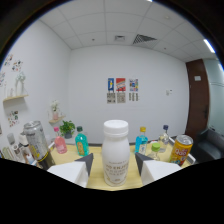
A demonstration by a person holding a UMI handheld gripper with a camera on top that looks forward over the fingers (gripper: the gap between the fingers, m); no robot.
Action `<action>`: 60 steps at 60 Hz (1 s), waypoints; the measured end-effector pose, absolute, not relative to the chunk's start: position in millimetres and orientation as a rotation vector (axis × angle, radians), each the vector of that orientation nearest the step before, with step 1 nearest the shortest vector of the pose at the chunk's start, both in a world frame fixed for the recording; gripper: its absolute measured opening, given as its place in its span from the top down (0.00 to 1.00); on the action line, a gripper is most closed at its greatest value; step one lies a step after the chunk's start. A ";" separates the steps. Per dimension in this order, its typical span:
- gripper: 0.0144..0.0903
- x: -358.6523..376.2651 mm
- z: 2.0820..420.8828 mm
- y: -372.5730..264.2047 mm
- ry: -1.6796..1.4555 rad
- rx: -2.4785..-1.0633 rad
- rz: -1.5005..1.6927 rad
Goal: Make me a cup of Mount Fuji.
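Here, a tall white plastic bottle with a white screw cap [115, 152] stands upright directly between the two fingers of the hand-held gripper [114, 167], its long axis vertical and its pale printed label facing the camera. The dark fingertips [86, 161] sit close at either side of the bottle's lower body, the jaws drawn narrow about it; whether they actually press on it cannot be told, and the bottle's foot is hidden.

Beyond it, on the yellow tabletop [97, 176], other drinks stand in a loose row: a silver can [36, 141] at near left, a pink bottle [59, 142] and a teal bottle [81, 141] farther back, a blue-capped bottle [142, 140] and a clear bottle [163, 137] at far right, and a yellow-and-red can [180, 149] at near right.

The likely next step is lifting the white bottle straight up.
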State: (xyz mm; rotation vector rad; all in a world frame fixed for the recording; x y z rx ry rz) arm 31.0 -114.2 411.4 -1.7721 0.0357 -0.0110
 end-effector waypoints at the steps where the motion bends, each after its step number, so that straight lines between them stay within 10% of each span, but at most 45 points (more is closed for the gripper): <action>1: 0.19 32.1 410.0 -110.7 0.038 -1.769 -0.015; 11: 0.51 35.4 385.5 -88.8 0.059 -1.807 -0.001; 42: 0.55 44.0 457.7 -168.9 0.019 -1.636 0.115; 60: 0.55 103.8 300.0 -216.8 0.079 -1.797 0.058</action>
